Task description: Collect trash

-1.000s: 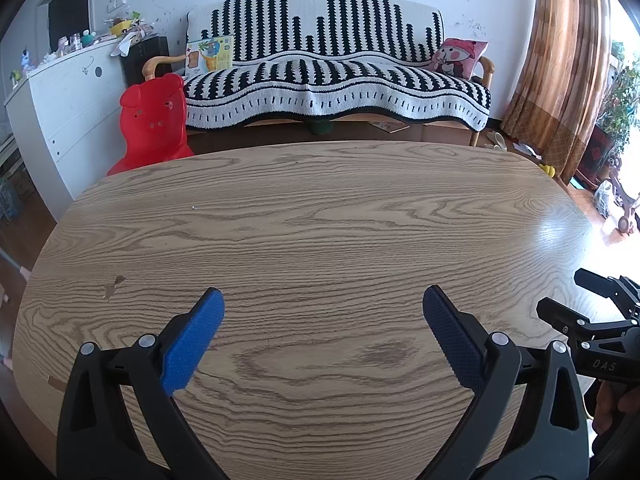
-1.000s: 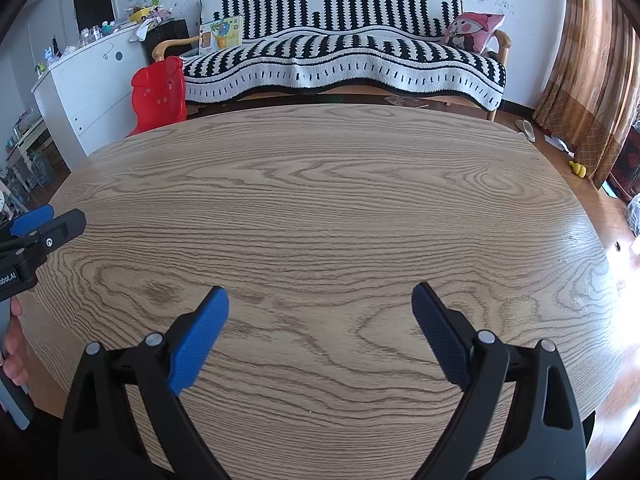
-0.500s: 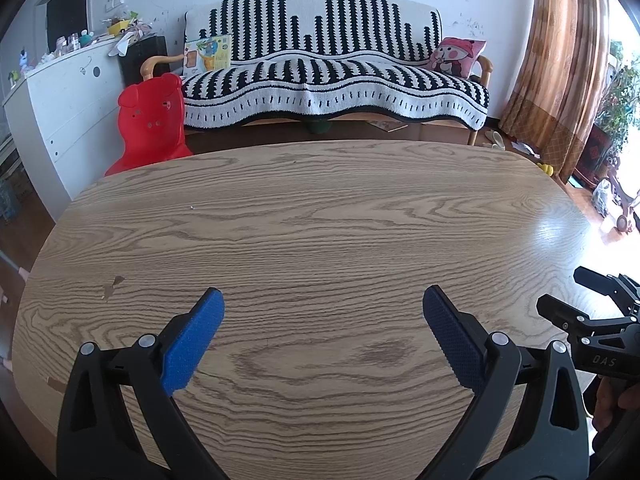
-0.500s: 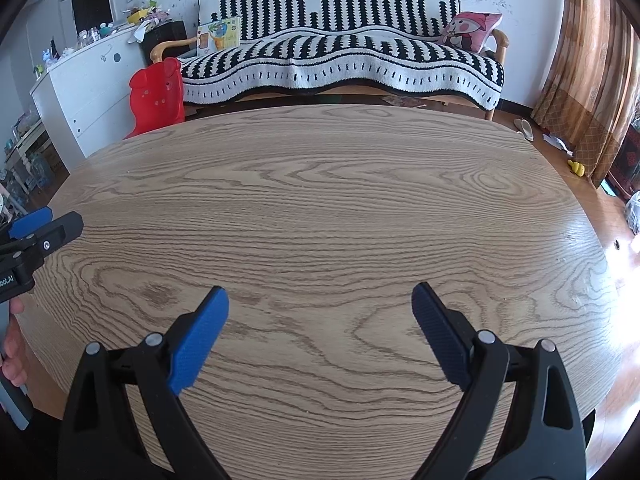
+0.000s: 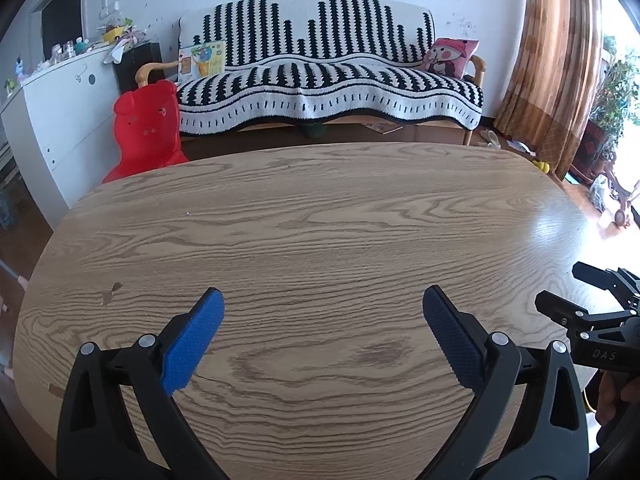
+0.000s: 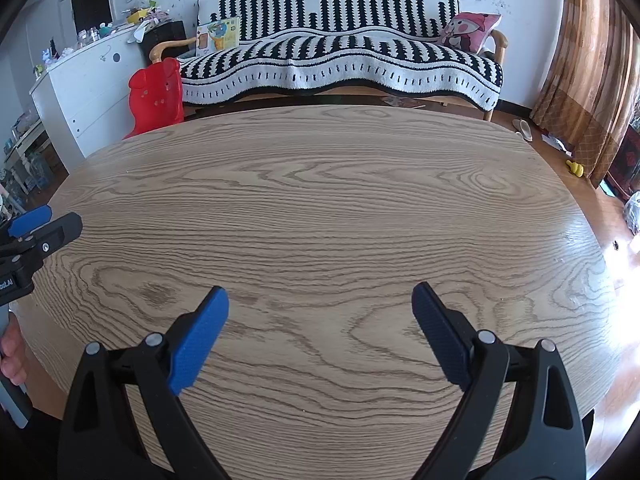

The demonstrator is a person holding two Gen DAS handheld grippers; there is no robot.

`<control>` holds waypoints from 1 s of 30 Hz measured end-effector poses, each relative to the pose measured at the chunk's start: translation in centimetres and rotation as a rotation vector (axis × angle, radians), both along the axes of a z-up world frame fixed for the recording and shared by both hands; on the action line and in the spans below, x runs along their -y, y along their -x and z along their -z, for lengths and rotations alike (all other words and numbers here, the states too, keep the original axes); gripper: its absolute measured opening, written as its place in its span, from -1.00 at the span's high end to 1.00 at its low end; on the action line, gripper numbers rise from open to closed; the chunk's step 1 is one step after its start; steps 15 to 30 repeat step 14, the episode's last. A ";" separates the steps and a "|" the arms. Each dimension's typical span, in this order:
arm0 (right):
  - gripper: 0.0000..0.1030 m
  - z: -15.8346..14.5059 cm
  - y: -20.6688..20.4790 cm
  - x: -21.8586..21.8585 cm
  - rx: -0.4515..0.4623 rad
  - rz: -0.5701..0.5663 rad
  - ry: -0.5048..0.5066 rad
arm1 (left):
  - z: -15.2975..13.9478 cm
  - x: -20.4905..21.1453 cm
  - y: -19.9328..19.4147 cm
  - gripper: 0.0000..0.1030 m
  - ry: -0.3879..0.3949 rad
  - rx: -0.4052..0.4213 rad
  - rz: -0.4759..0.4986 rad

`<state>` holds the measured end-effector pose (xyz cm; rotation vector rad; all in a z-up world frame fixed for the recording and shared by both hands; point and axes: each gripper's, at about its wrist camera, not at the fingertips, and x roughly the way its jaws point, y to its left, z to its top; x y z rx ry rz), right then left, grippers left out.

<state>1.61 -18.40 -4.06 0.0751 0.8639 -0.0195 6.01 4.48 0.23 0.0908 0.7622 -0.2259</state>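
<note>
A wooden oval table (image 5: 320, 216) fills both views; it also shows in the right wrist view (image 6: 320, 208). I see no trash on it, only a small dark mark (image 5: 111, 291) near its left side. My left gripper (image 5: 323, 320) is open and empty above the table's near part. My right gripper (image 6: 320, 316) is open and empty too. The right gripper shows at the right edge of the left wrist view (image 5: 592, 312). The left gripper shows at the left edge of the right wrist view (image 6: 36, 232).
Beyond the table stand a black-and-white striped sofa (image 5: 328, 92), a red plastic child's chair (image 5: 146, 132), a white cabinet (image 5: 60, 116) on the left and brown curtains (image 5: 560, 60) on the right. Small items (image 6: 574, 168) lie on the floor by the curtains.
</note>
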 end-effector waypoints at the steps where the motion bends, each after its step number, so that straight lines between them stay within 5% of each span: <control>1: -0.74 0.0 0.0 0.0 0.000 0.001 -0.001 | -0.1 0.0 0.0 -0.87 -0.004 0.006 -0.003; 30: -0.74 0.1 -0.3 0.3 -0.004 0.015 0.002 | 0.0 -0.3 -0.4 -0.87 -0.041 -0.020 -0.040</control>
